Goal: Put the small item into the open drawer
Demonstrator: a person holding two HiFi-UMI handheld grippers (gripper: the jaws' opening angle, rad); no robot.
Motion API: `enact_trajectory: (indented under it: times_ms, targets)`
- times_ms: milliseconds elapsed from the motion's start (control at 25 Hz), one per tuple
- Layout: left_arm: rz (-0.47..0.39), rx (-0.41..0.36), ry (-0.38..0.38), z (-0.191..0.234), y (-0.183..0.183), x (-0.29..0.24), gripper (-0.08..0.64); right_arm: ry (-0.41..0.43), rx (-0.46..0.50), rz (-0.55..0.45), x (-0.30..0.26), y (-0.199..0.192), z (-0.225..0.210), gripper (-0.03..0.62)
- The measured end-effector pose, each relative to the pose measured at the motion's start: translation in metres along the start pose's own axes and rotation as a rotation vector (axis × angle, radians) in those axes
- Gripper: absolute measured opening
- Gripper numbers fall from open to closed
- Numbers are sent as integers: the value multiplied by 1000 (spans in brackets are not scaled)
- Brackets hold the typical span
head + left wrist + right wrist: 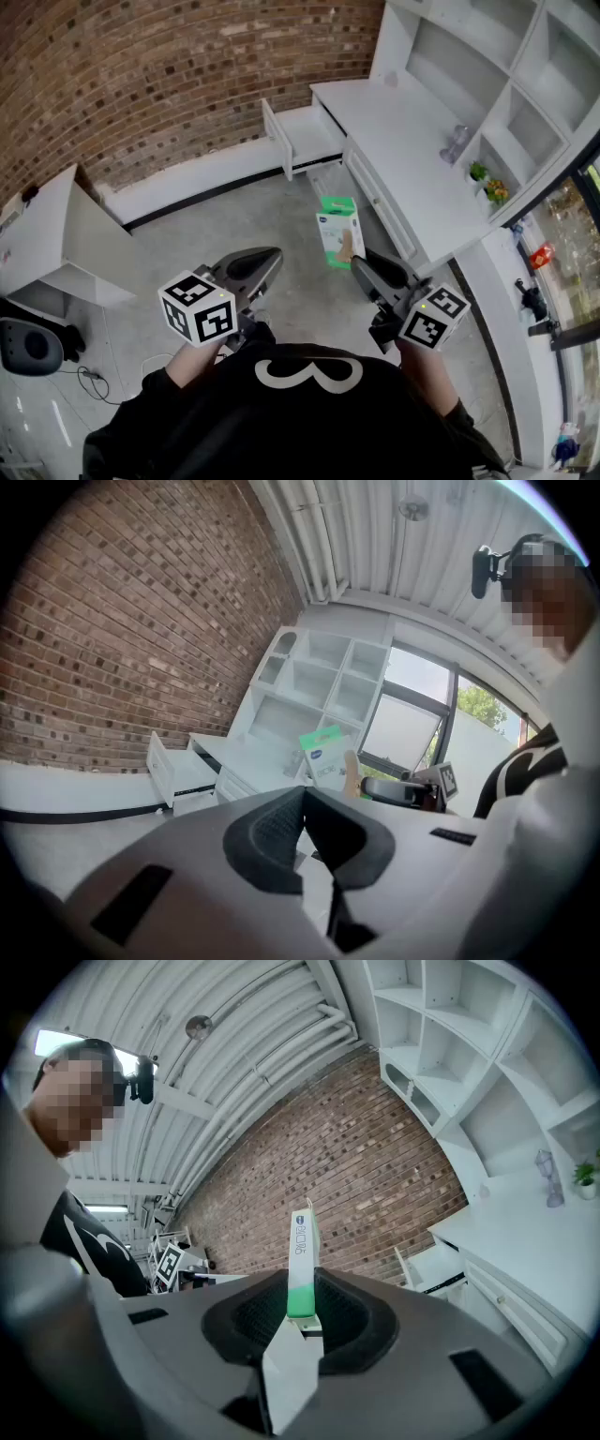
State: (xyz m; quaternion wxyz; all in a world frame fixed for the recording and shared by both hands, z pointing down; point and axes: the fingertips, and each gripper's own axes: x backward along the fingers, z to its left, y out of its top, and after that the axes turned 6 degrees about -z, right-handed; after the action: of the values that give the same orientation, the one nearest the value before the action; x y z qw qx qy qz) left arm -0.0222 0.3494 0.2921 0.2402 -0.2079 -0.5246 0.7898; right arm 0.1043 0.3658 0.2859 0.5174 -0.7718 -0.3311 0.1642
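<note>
A small white box with a green top (339, 228) hangs in the air over the concrete floor, with my right gripper (360, 263) shut on its lower end. The right gripper view has the box (300, 1251) edge-on and upright between the pads (267, 1316). My left gripper (271, 256) is held beside it to the left, shut and with nothing in it; its pads (272, 832) meet. The open white drawer (305, 137) juts from the cabinet ahead, against the brick wall, and shows as the drawer (176, 772) and the drawer (433, 1266) in both gripper views. The box (325, 755) is held well short of it.
A long white counter (412, 159) with shelving (487, 66) runs along the right; a glass piece (454, 144) and small plants (488, 184) stand there. A white desk (56, 239) is at the left, with a dark rounded object (28, 347) and cables on the floor.
</note>
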Motion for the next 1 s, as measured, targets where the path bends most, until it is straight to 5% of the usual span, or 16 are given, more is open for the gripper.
enact_trajectory:
  times_ms: [440,1000]
  targets:
    - [13,-36,-44,-14,3,-4,2,-14,0,-34,11,8,7,92]
    - [57,-29,-81,-16,-4,-51,2,-95,-12,-89,30,22,-38,92]
